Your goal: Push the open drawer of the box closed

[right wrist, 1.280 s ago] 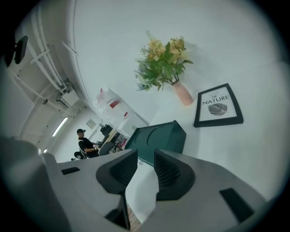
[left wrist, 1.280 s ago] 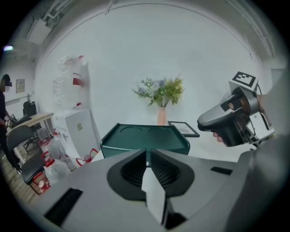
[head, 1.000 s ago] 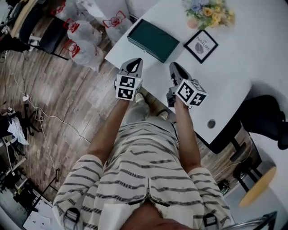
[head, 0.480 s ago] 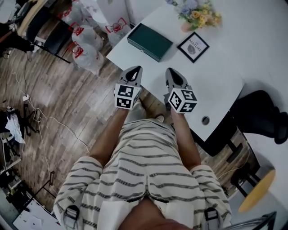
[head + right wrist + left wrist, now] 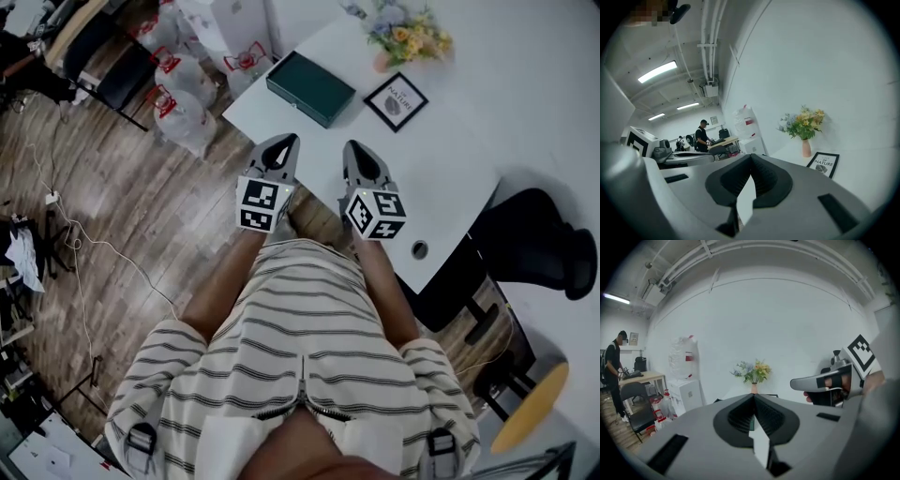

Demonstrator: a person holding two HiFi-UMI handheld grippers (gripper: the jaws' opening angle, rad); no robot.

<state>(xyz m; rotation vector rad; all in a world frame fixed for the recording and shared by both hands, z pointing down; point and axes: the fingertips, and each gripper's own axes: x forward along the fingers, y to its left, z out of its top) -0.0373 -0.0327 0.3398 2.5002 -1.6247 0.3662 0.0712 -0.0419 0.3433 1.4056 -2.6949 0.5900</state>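
Note:
A flat dark green box (image 5: 313, 87) lies near the left corner of the white table (image 5: 450, 159). From the head view I cannot tell whether its drawer stands out. My left gripper (image 5: 287, 140) is shut and holds nothing, hovering at the table's near edge, short of the box. Beside it, my right gripper (image 5: 352, 147) is also shut and empty, level with the left one. In the left gripper view the shut jaws (image 5: 753, 397) point toward the table. The right gripper view shows its shut jaws (image 5: 750, 156) with the left gripper (image 5: 686, 157) alongside.
A framed print (image 5: 396, 100) and a vase of flowers (image 5: 409, 37) stand behind the box. White bags (image 5: 183, 108) sit on the wooden floor to the left. A black chair (image 5: 534, 248) is at the right. A person (image 5: 616, 371) stands far off by a desk.
The box and table now sit slightly higher and farther off in the head view. Both grippers stay side by side at the table's near edge.

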